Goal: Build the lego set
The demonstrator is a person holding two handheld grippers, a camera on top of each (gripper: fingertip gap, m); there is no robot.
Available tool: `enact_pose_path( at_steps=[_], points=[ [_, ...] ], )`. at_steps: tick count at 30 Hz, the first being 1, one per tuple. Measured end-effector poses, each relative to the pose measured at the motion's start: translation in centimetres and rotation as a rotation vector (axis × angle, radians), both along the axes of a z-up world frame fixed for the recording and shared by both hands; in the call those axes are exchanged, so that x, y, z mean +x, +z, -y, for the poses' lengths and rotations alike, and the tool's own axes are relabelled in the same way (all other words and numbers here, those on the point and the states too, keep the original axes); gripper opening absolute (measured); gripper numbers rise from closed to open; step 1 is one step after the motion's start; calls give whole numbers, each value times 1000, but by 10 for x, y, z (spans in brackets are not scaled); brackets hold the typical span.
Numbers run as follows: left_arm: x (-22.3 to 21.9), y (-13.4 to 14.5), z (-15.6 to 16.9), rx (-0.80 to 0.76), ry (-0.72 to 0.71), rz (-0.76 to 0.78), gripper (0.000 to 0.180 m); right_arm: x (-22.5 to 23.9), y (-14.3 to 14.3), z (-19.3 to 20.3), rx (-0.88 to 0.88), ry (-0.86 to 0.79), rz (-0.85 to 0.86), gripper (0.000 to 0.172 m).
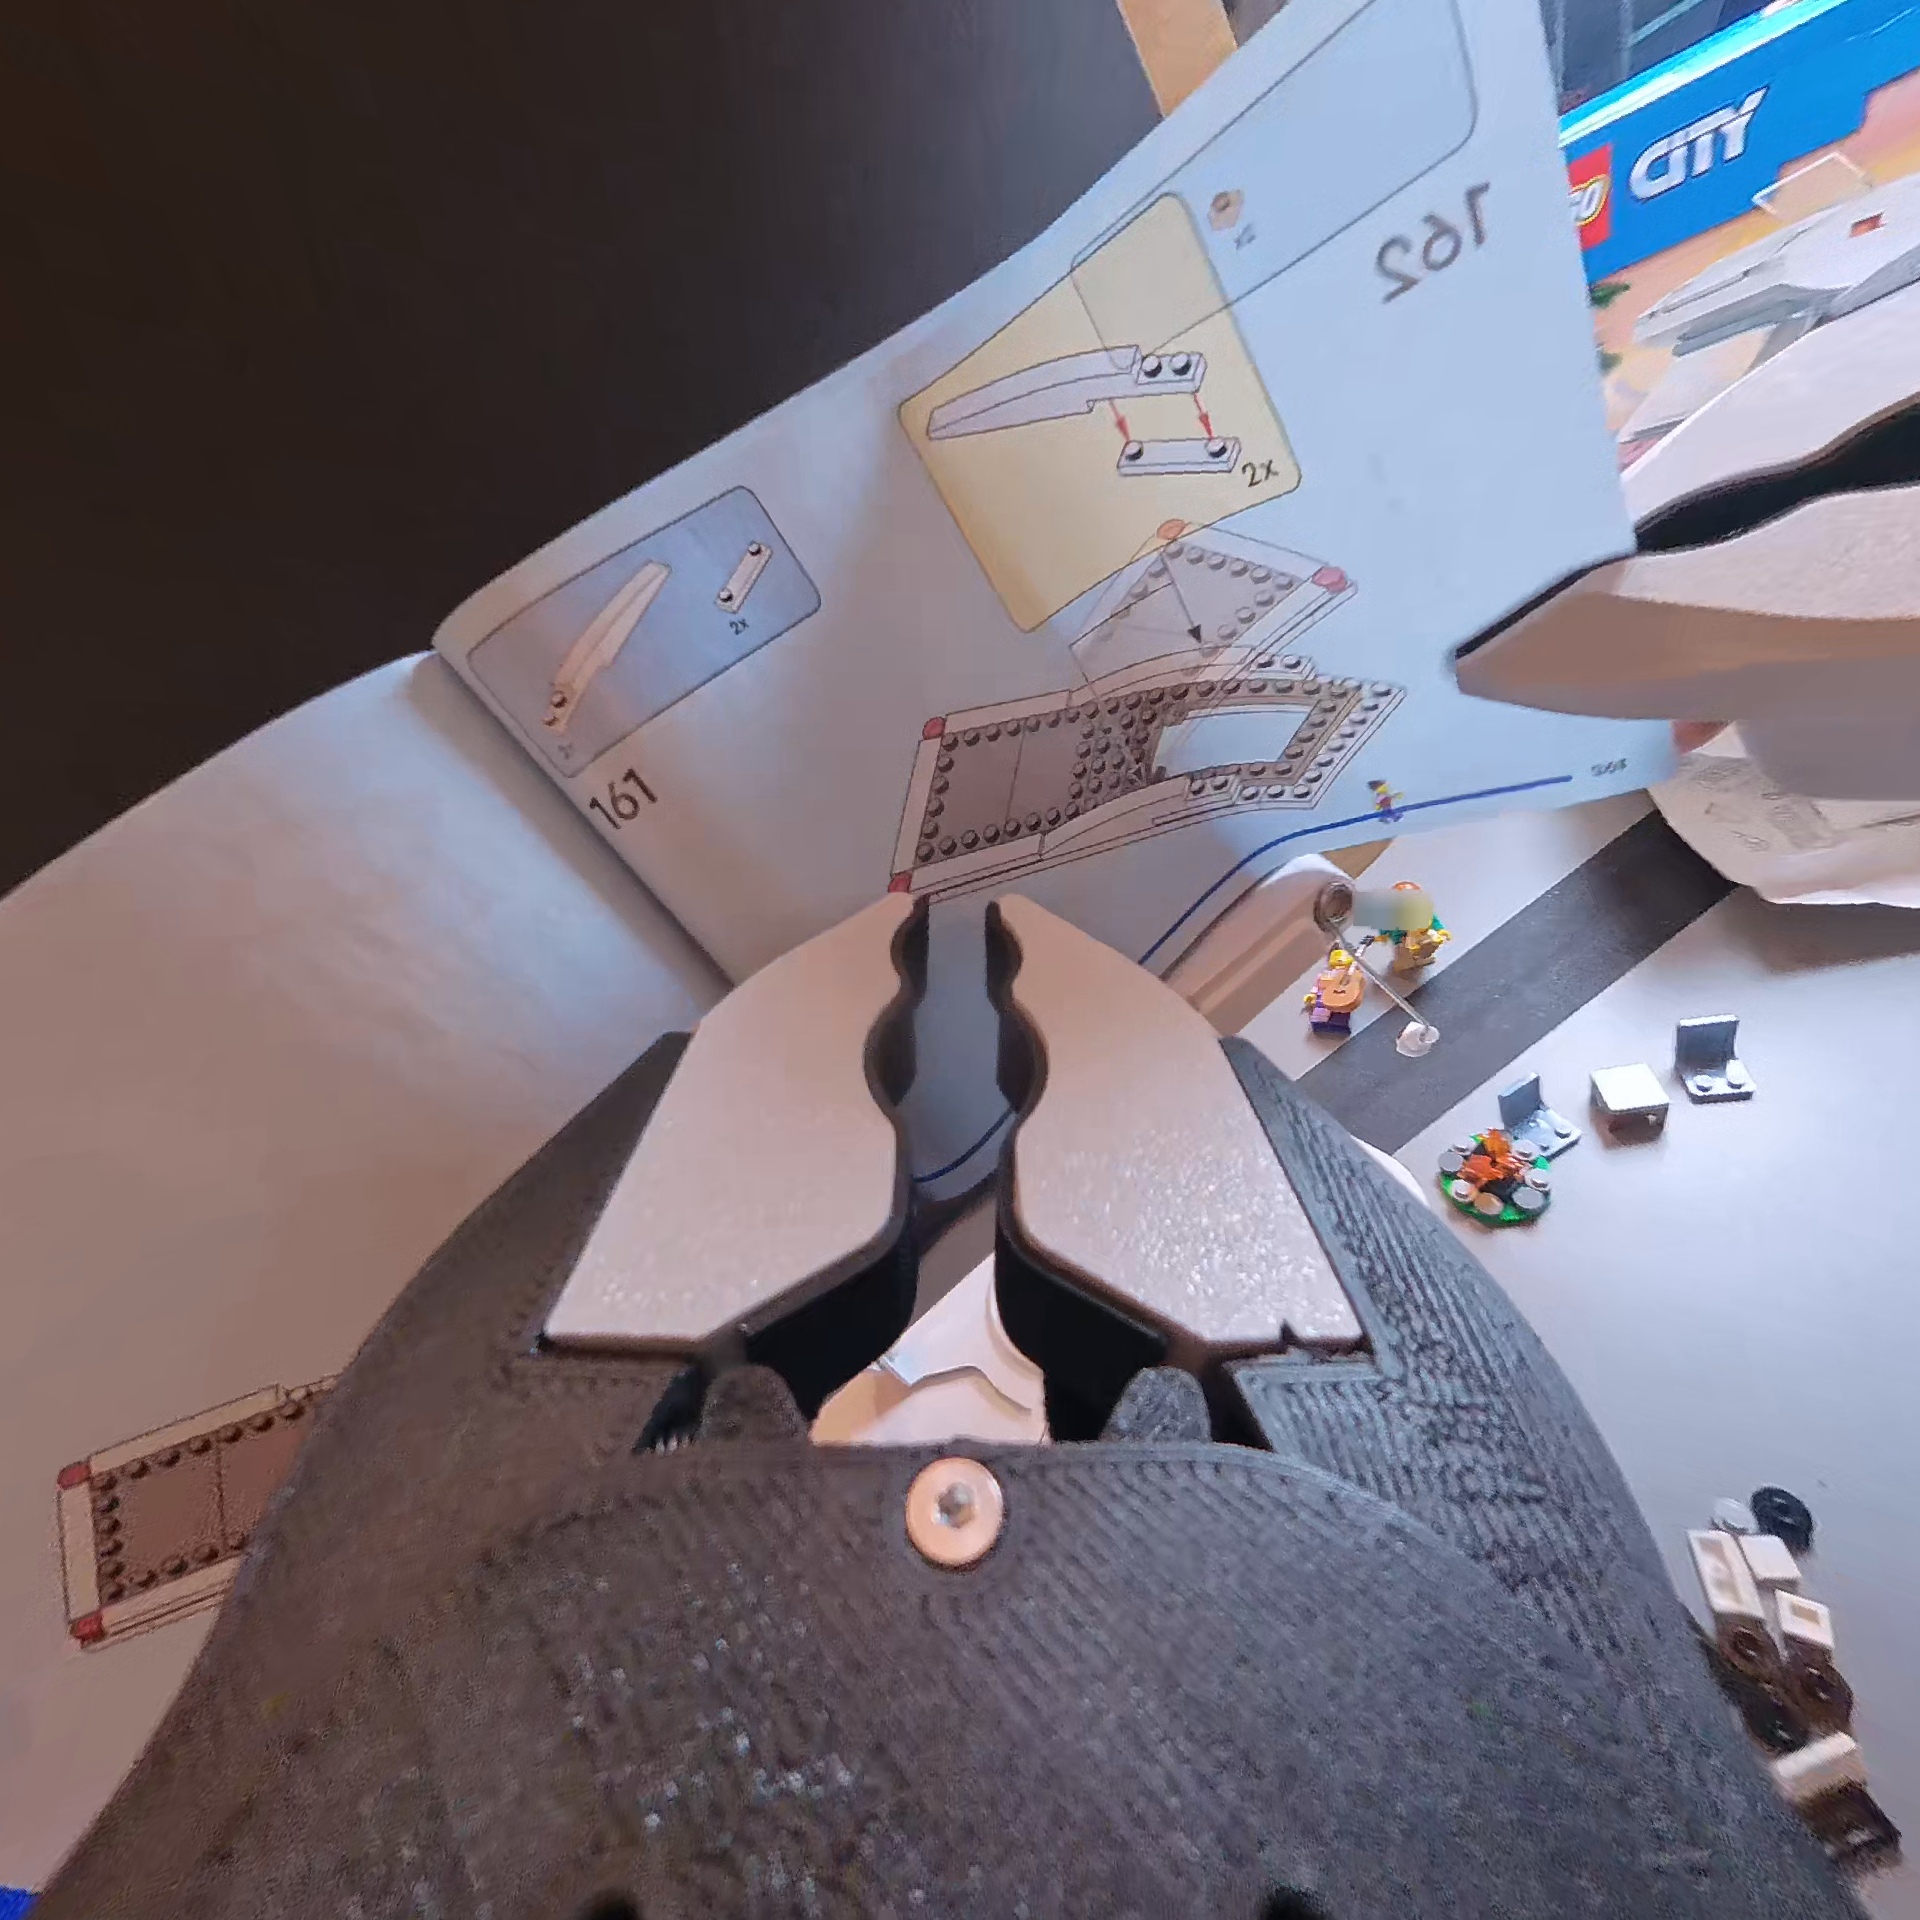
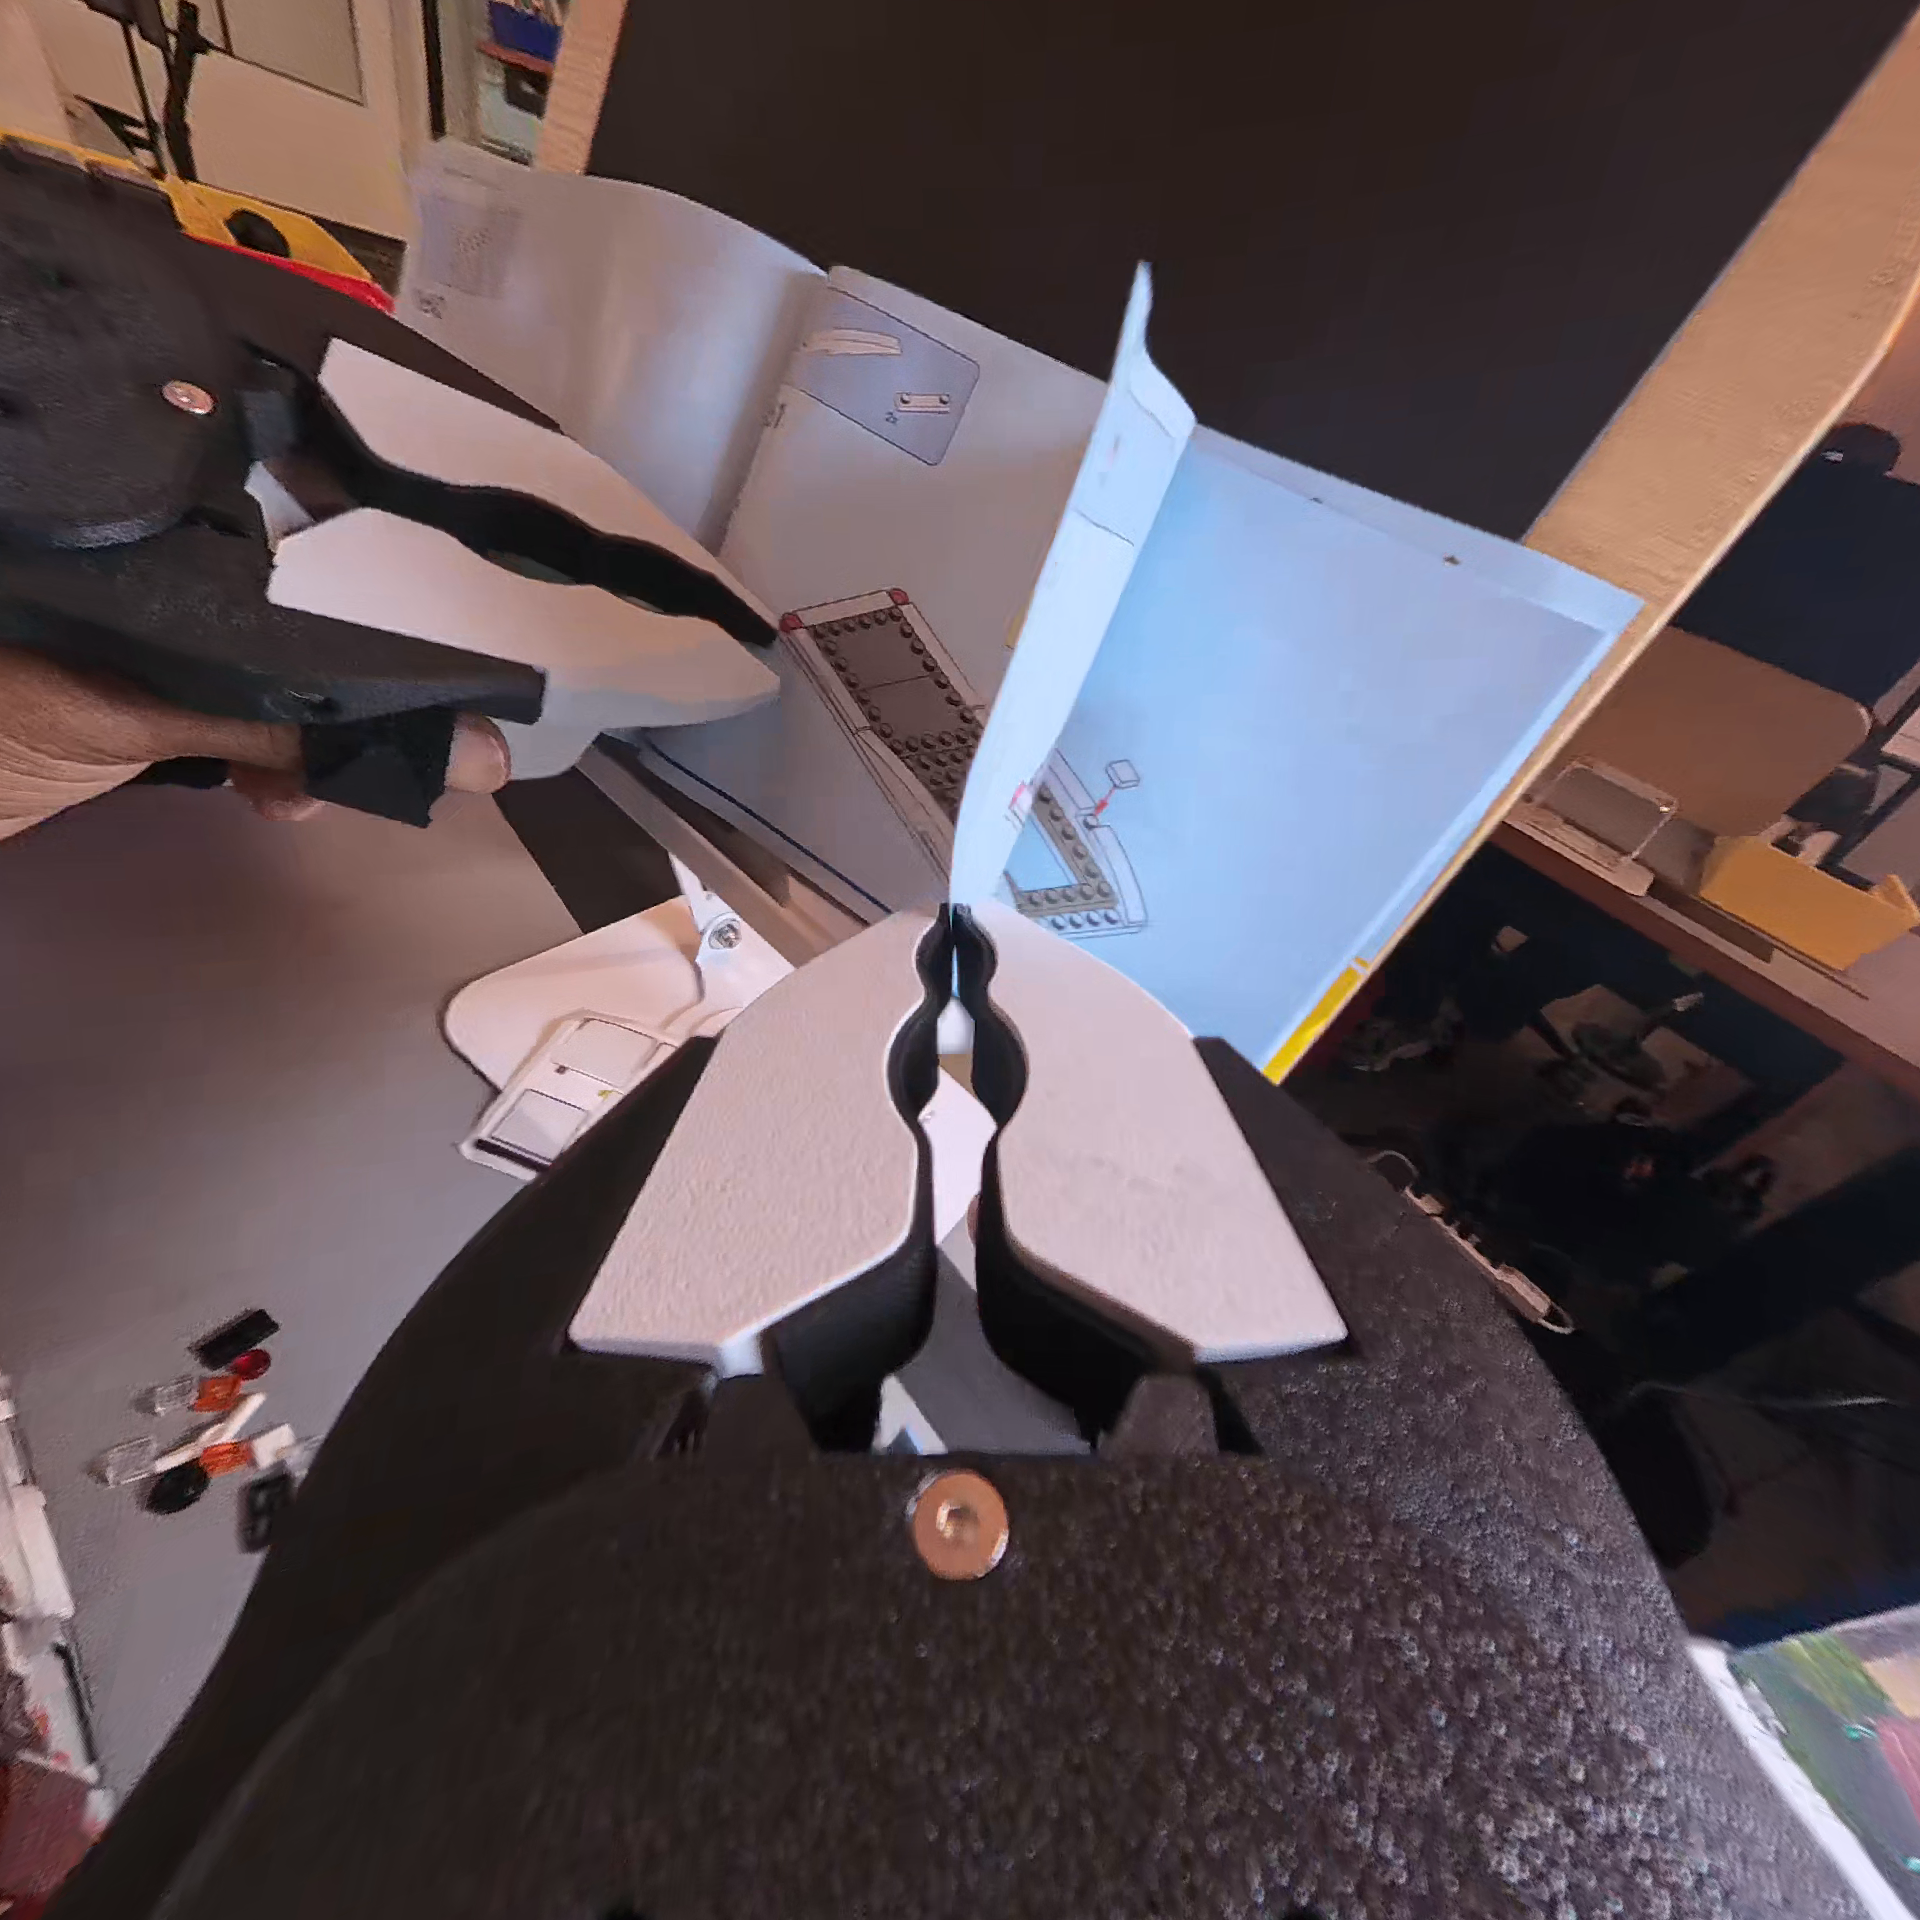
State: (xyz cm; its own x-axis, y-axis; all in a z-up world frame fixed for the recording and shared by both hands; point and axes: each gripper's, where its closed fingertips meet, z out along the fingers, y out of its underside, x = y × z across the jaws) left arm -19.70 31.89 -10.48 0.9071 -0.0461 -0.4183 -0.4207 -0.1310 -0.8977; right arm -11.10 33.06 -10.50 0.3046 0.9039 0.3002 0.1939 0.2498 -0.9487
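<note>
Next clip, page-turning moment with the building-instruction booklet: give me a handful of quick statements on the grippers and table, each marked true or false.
1. The right gripper is pinching a lifted booklet page. True.
2. The left gripper is clamped on that same page. False: its jaws stand slightly apart, over the open booklet, gripping nothing.
3. Two toy minifigures stand on the table beside the booklet. True.
4. The booklet is closed and lies flat. False: it is open, one page raised.
5. Small loose bricks lie on the table. True.

Smooth paper booklet [image 1: 852,665], matt table [image 1: 1714,1299]
</note>
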Motion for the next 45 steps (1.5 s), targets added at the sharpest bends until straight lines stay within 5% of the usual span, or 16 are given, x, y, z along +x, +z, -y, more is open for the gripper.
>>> enact_pose_path(
  at_steps=[9,14,18,23,29,33,37,40,45],
  points=[
    [71,43,62,-12,-493,493,58,-38,8,65,75,199,36,0],
    [33,47,62,48,-310,406,19,-64,6,97,178,303,83,3],
    [-12,49,77,85,-179,401,4,-58,2,109,20,433,63,29],
    [-66,45,92,103,-77,478,0,-71,19,81,-43,316,-53,29],
    [-124,32,102,91,64,554,0,-115,4,42,-75,-41,63,35],
    [-155,24,119,122,153,684,20,-128,-6,34,26,-220,154,63],
    [-135,34,147,250,123,753,24,-138,-8,28,126,-327,186,76],
    [-81,8,148,184,10,865,18,-142,-6,26,176,-375,164,76],
    [-56,-58,110,69,-8,1426,36,-142,-7,26,193,-404,148,77]
  ],
)
